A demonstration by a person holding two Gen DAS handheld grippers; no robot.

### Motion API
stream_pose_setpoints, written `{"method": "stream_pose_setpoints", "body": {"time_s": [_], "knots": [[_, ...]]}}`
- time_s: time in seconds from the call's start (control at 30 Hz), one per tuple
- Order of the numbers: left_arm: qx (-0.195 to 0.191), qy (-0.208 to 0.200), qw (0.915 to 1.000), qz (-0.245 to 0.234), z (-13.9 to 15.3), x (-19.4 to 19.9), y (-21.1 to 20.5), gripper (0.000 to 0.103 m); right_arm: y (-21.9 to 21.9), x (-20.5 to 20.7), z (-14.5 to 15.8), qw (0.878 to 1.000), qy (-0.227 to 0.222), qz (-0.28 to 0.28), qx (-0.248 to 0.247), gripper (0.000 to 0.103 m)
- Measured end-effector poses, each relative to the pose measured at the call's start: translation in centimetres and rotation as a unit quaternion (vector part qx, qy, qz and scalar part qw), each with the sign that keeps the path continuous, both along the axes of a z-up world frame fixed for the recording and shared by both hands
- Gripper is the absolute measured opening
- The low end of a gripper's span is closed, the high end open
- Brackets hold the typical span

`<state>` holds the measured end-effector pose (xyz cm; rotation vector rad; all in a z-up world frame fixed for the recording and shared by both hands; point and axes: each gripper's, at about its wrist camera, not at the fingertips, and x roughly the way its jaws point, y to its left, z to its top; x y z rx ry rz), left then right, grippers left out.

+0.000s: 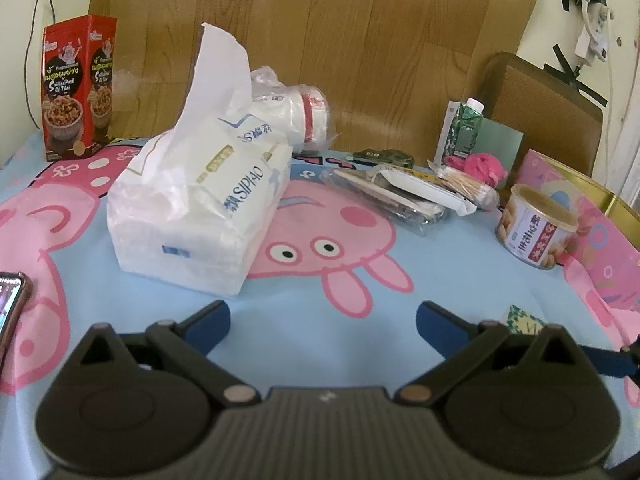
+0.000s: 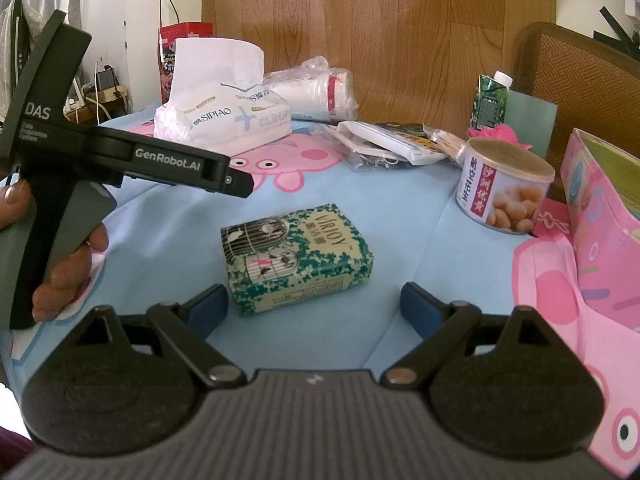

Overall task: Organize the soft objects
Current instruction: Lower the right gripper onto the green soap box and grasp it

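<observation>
Left gripper [image 1: 323, 320]: we see its blue pads spread as wide as they go, nothing between them, only bare cloth below.
Right gripper [image 2: 314, 304]: its jaws also stand wide and empty; the green packet sits just ahead, between the lines of the two pads but untouched.
Green tissue packet [image 2: 298, 258]: it lies flat on the blue cartoon tablecloth [image 2: 400, 248], nearest to us; its long axis runs from near-left to far-right, printed face up.
White tissue pack [image 1: 192, 216]: further back on the cloth, ahead and left of the left gripper, apart from it; one sheet stands up from the top slit. Its long axis runs from near to far, slanting right.
Pink box [image 2: 600, 200]: at the right edge, open at the top, beyond the round can [image 2: 504, 188].
Step in hand: we judge no pick has begun; both tools hover.
Next move: we would bring the right gripper forward over the green packet's short sides and close gently, since it will give.
</observation>
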<state>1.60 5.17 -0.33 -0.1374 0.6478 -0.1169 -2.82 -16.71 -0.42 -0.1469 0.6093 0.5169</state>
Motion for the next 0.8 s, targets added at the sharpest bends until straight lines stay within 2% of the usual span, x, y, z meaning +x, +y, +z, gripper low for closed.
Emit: {"method": "stream_pose_setpoints", "body": {"time_s": [0.5, 0.8], "knots": [[0.02, 0.005, 0.9998, -0.003, -0.1, 0.13, -0.51, 0.103, 0.01, 0.0, 0.0, 1.0, 0.0, 0.001, 0.001, 0.095], [0.013, 0.003, 0.9999, -0.006, -0.09, 0.06, -0.39, 0.103, 0.01, 0.0, -0.01, 1.0, 0.0, 0.003, 0.002, 0.095]]}}
